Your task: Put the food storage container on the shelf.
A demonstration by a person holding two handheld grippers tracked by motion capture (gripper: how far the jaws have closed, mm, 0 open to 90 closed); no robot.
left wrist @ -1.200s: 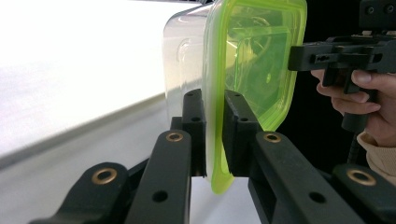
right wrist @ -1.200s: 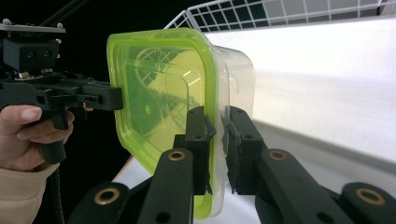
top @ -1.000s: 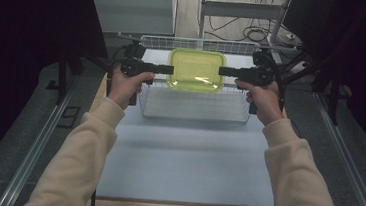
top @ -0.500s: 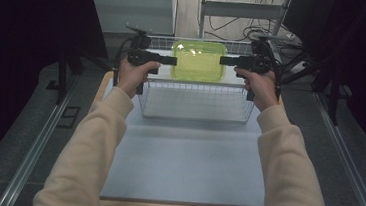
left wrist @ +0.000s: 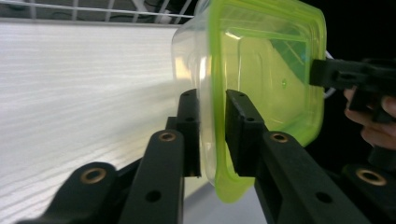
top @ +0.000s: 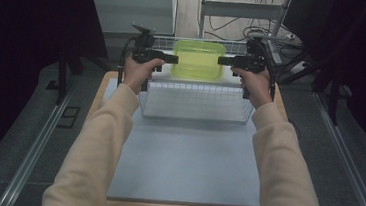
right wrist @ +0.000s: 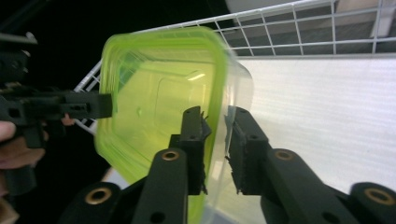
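Green-lidded and clear in the body, a plastic box hangs in the air between the two grippers, above the far end of a white wire basket that stands on a pale grey table. The left gripper comes at the box from its left side and the right gripper from its right, each held in a hand with a cream sleeve behind it.

In the left gripper view the box is tilted, its lid facing the camera's right, and the black jaws are clenched on its rim, one against the clear wall and one against the green lid. The other gripper touches the far edge of the lid, with fingers behind it.

In the right gripper view the jaws are likewise clamped across the rim of the box, with the lid on the left and the clear body on the right. The basket's wire wall runs across the top, and the left gripper meets the lid's far edge
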